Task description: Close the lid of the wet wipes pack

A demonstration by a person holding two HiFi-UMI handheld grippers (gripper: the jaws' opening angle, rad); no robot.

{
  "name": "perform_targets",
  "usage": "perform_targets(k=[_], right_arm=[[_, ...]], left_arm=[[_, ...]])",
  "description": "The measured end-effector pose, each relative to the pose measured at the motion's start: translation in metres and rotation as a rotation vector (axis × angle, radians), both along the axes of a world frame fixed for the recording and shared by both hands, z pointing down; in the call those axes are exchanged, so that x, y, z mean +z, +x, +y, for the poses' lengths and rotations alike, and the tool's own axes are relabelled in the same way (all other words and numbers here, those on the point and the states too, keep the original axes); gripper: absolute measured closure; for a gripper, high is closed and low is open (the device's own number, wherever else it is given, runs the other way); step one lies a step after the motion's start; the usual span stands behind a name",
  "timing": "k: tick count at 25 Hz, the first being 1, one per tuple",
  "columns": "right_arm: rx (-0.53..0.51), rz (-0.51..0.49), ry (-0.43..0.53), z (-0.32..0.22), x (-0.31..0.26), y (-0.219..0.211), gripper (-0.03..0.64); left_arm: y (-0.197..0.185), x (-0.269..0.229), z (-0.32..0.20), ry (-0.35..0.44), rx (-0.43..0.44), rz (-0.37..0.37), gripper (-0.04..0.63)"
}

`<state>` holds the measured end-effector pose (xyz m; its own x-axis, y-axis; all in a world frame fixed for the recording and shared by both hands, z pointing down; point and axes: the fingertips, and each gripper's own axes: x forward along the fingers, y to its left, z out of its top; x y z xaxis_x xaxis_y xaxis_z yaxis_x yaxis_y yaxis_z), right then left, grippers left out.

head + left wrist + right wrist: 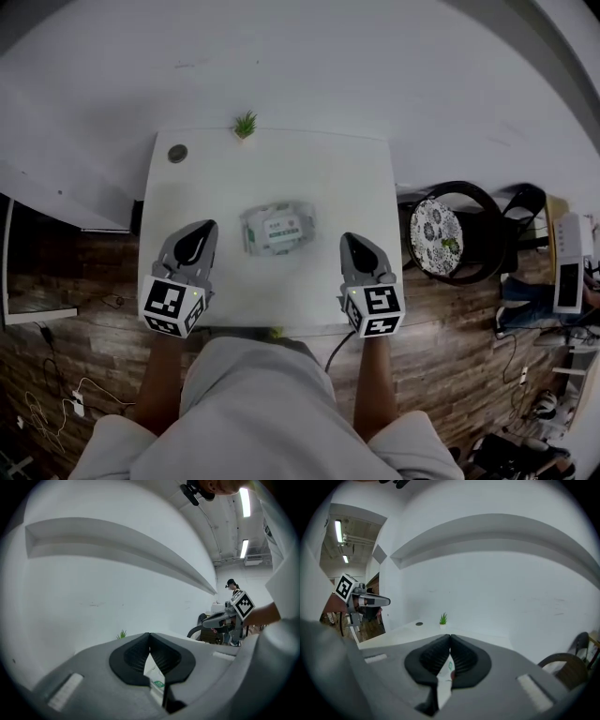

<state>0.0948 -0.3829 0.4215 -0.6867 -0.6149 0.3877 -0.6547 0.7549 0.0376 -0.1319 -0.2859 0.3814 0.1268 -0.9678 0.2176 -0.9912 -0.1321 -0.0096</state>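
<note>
On the white tabletop [337,169], the wet wipes pack [278,228] lies loose at the centre between the left tongs [203,228] and right tongs [351,239], both pinched together and empty near the front edge; pressing its lid, too small to read here, from one side could skid the light pack away

Grey left claw [200,228], right claw [350,239]; pale shorts [272,398]
</note>
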Motion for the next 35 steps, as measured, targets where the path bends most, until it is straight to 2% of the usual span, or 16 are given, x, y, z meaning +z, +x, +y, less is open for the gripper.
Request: perform_targets(k=[10,23,35], right_arm=[[0.034,-0.109,0.064,0.025,-0.03,0.027,0.612],[0.046,-0.155,0.147,0.057,-0.049,0.054,0.612],[0.069,-0.199,0.202,0.06,-0.071,0.07,0.613]], left_arm=[[0.023,-0.034,0.028,0.09,-0.023,-0.055,0.595],[0.041,-0.054,0.071,0.17,-0.054,-0.084,0.595],[0.036,-0.072,0.077,0.227,-0.084,-0.09,0.595]])
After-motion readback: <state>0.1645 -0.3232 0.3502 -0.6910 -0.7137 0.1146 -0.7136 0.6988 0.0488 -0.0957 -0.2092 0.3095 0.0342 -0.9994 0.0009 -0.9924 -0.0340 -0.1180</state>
